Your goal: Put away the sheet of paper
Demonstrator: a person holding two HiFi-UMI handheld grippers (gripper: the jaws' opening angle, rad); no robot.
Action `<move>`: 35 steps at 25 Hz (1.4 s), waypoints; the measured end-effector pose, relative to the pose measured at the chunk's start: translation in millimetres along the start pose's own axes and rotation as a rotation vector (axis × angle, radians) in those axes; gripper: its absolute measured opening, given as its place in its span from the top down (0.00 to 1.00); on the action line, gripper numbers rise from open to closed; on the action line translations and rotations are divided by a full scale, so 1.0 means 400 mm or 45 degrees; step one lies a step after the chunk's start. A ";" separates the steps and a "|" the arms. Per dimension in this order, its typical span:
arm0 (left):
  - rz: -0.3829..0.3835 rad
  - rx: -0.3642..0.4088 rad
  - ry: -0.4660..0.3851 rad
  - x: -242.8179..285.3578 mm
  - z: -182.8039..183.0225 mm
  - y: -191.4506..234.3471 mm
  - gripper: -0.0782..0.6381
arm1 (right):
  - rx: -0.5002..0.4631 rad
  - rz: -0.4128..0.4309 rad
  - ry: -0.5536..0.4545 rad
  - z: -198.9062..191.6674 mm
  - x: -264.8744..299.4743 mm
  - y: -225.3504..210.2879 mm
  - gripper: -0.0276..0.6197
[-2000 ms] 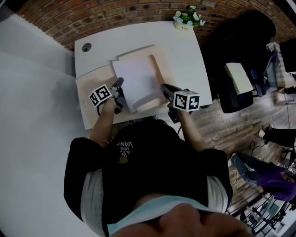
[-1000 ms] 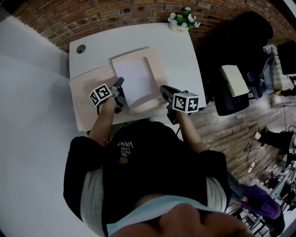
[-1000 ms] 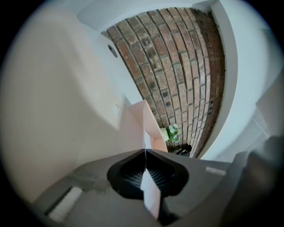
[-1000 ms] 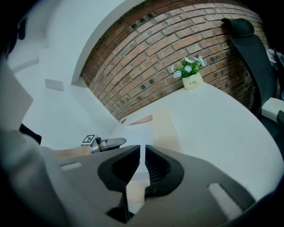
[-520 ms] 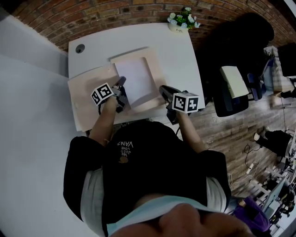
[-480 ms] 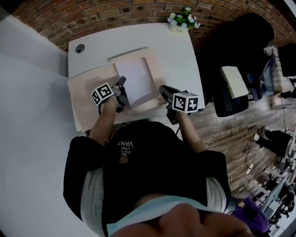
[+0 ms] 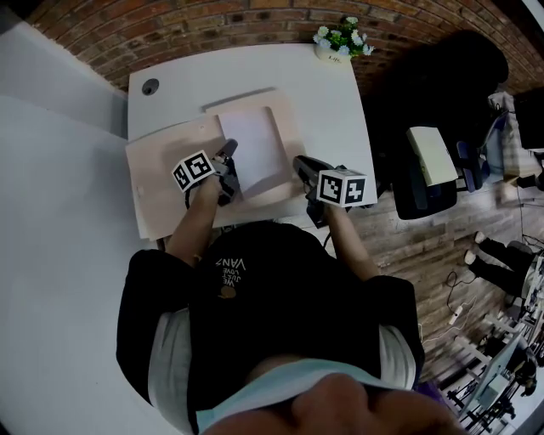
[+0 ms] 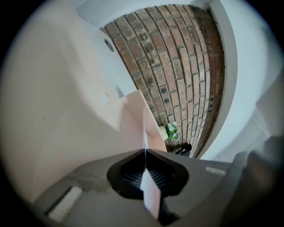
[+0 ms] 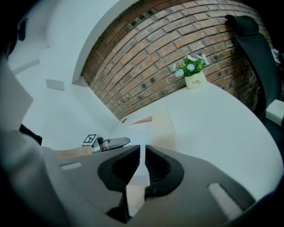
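- Pinching the sheet of paper [image 7: 253, 144] at its left edge, the left gripper [image 7: 229, 153] has its jaws clenched on it, likely to guide it flat
- The paper lies on the right half of the beige folder [image 7: 161, 183] (framed by beige)
- The right gripper [image 7: 299, 161] has its jaws closed on the folder's near right edge, apparently steadying it

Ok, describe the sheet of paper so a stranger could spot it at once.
On the white table by the brick wall lies a beige folder. The sheet is the white rectangle on it, one near corner pinched in the left gripper's jaws; its neighbours are beige.
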State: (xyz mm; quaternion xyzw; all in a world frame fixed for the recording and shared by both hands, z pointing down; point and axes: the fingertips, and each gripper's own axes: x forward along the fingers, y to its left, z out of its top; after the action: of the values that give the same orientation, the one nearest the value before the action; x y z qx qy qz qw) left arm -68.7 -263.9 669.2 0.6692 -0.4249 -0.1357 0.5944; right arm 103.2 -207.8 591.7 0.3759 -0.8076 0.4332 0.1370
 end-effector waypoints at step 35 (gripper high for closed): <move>0.296 0.885 0.279 -0.027 -0.003 -0.021 0.41 | 0.005 0.006 -0.029 -0.016 0.014 0.047 0.91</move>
State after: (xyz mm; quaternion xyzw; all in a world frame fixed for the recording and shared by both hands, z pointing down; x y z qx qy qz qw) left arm -71.1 -255.8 658.1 0.7887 -0.4525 0.1572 0.3853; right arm 85.0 -199.0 587.1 0.3793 -0.8091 0.4309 0.1259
